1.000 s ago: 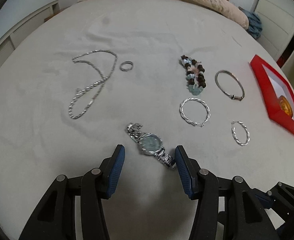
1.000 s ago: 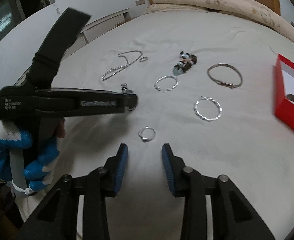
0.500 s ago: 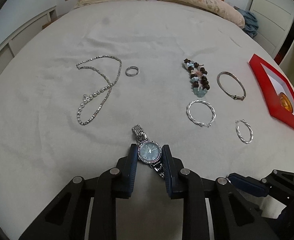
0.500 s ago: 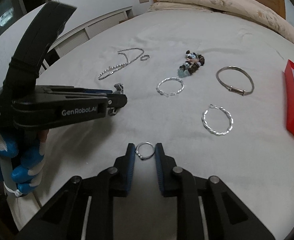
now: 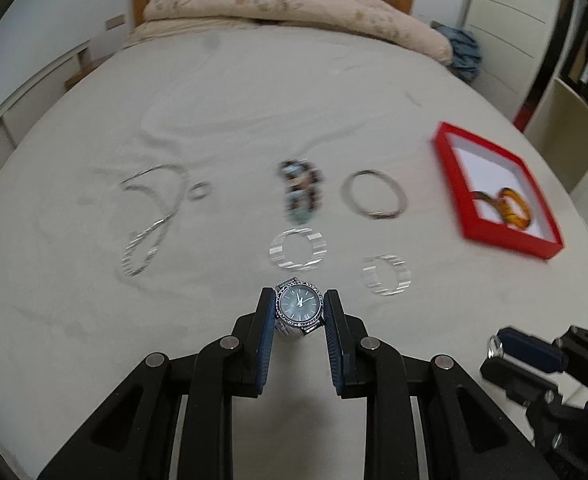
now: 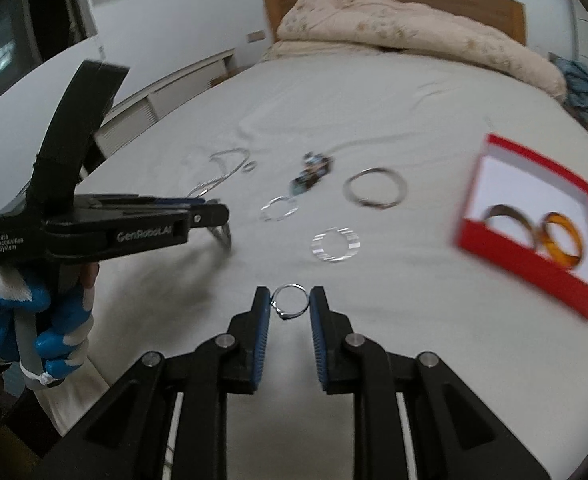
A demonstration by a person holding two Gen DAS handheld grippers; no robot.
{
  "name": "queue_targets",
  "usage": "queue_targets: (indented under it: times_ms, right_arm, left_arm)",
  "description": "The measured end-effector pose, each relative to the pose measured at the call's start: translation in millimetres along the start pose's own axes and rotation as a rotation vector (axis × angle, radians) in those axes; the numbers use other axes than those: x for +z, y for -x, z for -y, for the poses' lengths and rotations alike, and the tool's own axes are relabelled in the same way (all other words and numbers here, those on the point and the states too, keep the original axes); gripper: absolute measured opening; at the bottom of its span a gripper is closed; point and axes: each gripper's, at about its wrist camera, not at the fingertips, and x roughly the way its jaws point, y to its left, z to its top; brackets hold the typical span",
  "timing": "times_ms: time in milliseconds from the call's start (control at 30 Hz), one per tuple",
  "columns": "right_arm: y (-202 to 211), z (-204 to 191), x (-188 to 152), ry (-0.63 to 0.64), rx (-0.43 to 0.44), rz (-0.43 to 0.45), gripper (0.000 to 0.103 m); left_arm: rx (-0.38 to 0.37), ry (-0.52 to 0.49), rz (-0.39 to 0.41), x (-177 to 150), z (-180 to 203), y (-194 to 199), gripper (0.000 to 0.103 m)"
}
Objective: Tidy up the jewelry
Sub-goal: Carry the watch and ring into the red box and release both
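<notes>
My left gripper (image 5: 299, 306) clamped the wristwatch (image 5: 299, 305), my right gripper (image 6: 290, 304) the ring (image 6: 290, 301), above the grey bedspread (image 5: 254, 100).

My right gripper (image 6: 290, 304) pinches a thin ring (image 6: 290, 300), bottom centre. Left gripper (image 6: 214, 212) at mid-left. Red box (image 6: 533, 272) at right holds two bangles (image 6: 533, 228).

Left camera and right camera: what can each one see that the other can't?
Only the left camera shows the watch face, pinched in the left gripper. Only the right camera shows the gloved hand and the brown bangle in the red box. Both show the bed, the bead bracelet, the orange bangle and the small ring in the right gripper.
</notes>
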Motion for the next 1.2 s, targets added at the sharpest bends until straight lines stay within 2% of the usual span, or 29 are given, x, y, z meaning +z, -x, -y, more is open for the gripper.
queue_targets:
  times_ms: [133, 300, 433, 633, 733, 767, 800, 967, 1200]
  right_arm:
    - [25, 40, 8, -0.036, -0.06, 0.038, 0.019]
    - [50, 110, 20, -0.085, -0.157, 0.07, 0.019]
    - [53, 164, 35, -0.118, -0.217, 0.085, 0.019]
    - [23, 239, 71, -0.13, -0.257, 0.051, 0.019]
    - [1, 269, 85, -0.129, -0.255, 0.025, 0.019]
    - [-7, 277, 89, -0.127, -0.256, 0.015, 0.019]
    - [-14, 283, 92, -0.123, -0.26, 0.004, 0.019]
    - [-49, 303, 99, -0.106, -0.254, -0.08, 0.019]
    - [-70, 306, 93, -0.05, -0.27, -0.191, 0.02]
  left_arm:
    - [-0.058, -0.045, 0.008, 16, 41, -2, 0.024]
    - [-0.121, -0.103, 0.009, 45, 98, -19, 0.024]
    - [-0.163, -0.158, 0.013, 71, 146, -40, 0.024]
    - [-0.172, -0.23, 0.005, 115, 210, -90, 0.022]
    - [-0.161, -0.245, -0.012, 129, 228, -114, 0.021]
    - [-0.156, -0.248, -0.02, 132, 231, -123, 0.016]
    - [-0.153, -0.251, -0.03, 135, 233, -132, 0.008]
    - [-0.136, -0.258, -0.081, 141, 240, -169, 0.008]
    - [-0.12, -0.279, -0.071, 137, 245, -177, 0.01]
